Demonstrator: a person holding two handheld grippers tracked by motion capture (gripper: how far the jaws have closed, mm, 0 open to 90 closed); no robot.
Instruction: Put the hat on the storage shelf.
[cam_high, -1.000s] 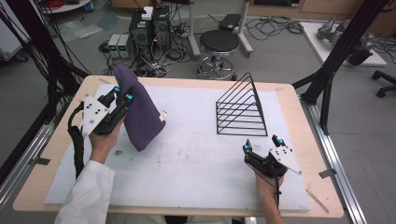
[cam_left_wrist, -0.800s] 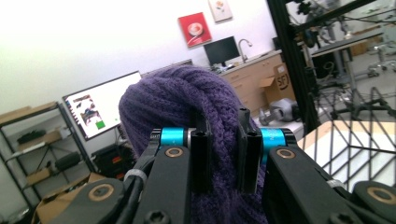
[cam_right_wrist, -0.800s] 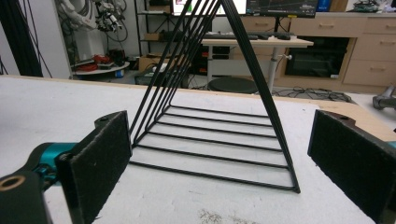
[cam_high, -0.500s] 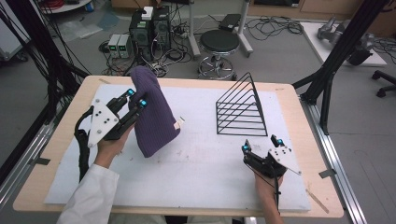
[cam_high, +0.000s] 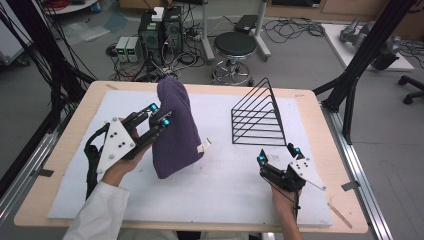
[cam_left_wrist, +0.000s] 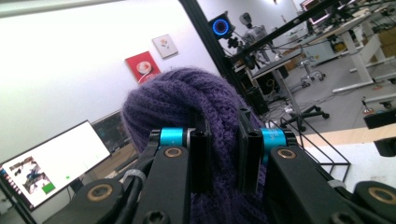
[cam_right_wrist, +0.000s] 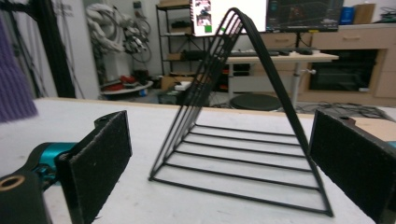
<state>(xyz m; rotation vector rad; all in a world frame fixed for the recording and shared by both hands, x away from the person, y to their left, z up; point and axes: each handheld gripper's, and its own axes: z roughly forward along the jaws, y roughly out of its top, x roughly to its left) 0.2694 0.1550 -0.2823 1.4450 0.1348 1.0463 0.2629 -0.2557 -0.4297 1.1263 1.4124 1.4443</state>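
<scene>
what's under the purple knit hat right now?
The purple knit hat hangs from the left gripper, which is shut on its knit. Its lower edge meets the white mat; a small white tag pokes out beside it. Anything beneath or inside is covered.

No text, label, brand or number can be read on anything here

Hidden and cropped parts

The purple ribbed knitted hat (cam_left_wrist: 187, 100) is pinched out of sight between the jaws; its blurred edge (cam_right_wrist: 14, 88) is cropped.
</scene>
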